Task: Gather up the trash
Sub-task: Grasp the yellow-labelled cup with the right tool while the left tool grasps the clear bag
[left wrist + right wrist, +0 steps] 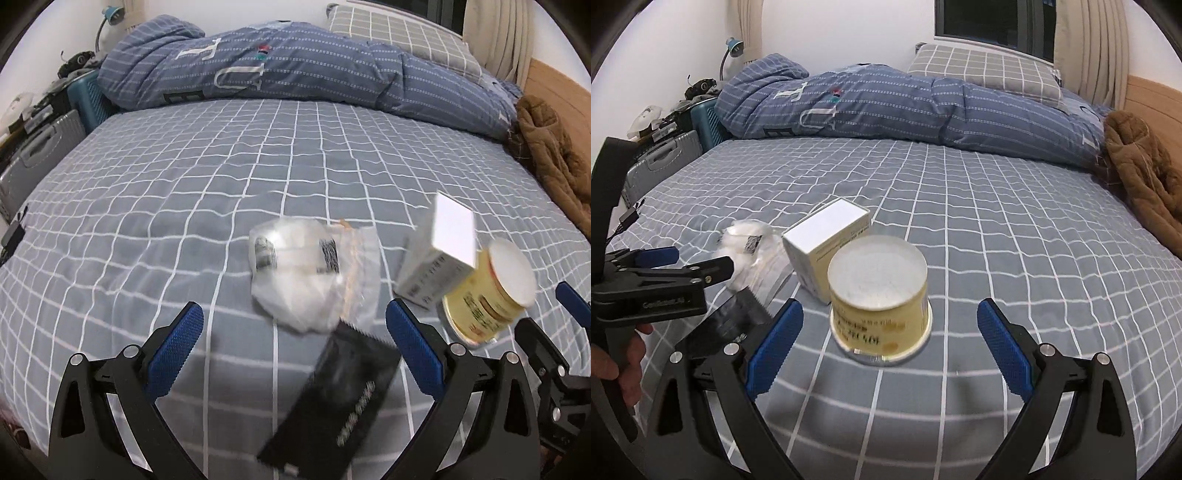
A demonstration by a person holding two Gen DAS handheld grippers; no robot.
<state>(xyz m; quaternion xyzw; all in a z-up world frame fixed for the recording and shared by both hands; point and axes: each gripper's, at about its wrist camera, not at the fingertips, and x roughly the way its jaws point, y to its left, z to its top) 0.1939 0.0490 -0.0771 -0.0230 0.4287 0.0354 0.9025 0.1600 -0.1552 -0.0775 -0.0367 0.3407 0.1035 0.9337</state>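
Observation:
Four pieces of trash lie on the bed. A black foil wrapper (332,398) lies between my open left gripper's (295,343) fingers. A crumpled clear plastic bag (314,273) lies just beyond it. A white carton (439,254) and an upturned yellow cup (487,291) sit to the right. My right gripper (890,343) is open, with the yellow cup (879,302) just ahead between its fingers. The carton (827,240), bag (750,251) and wrapper (727,325) lie behind and left of the cup. The left gripper (701,273) shows at the left, held by a hand.
The bed has a grey checked sheet (184,192). A folded blue quilt (295,70) and a pillow (399,33) lie at the far side. A brown garment (1145,173) lies at the right edge. Suitcases (40,158) stand left of the bed.

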